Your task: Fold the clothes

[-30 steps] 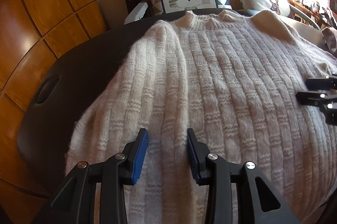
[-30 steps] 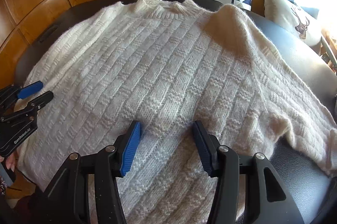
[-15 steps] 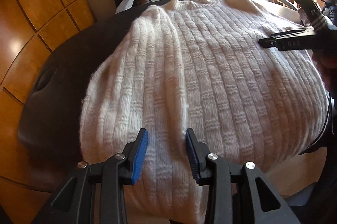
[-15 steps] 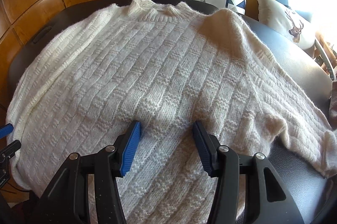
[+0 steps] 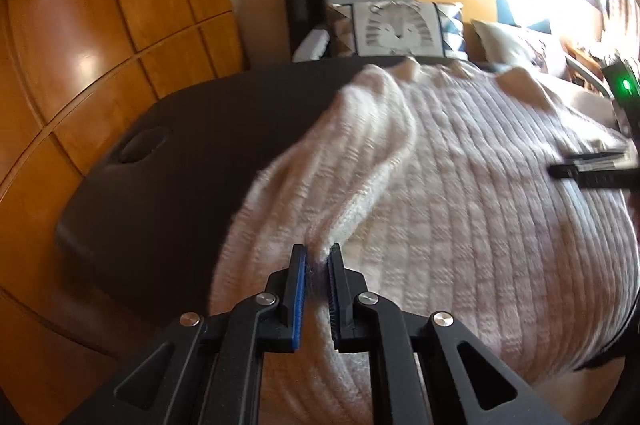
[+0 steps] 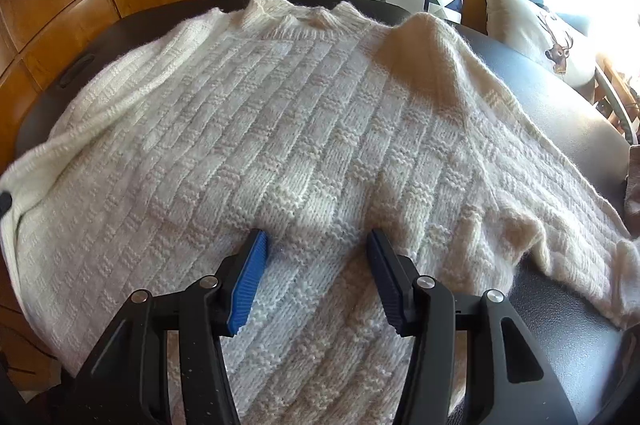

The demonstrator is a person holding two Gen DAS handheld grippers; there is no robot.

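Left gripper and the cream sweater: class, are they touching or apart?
Touching. The left wrist view shows the left gripper with its jaws closed on a raised fold of the sweater.

Cream basket-weave knit sweater [image 6: 304,129] lying spread flat on a dark table, collar far, left sleeve lifted.

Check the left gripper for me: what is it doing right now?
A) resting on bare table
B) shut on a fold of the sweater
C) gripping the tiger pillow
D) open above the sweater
B: in the left wrist view the left gripper has its blue pads pinched on a raised fold of the sweater, pulling the knit up into a ridge.
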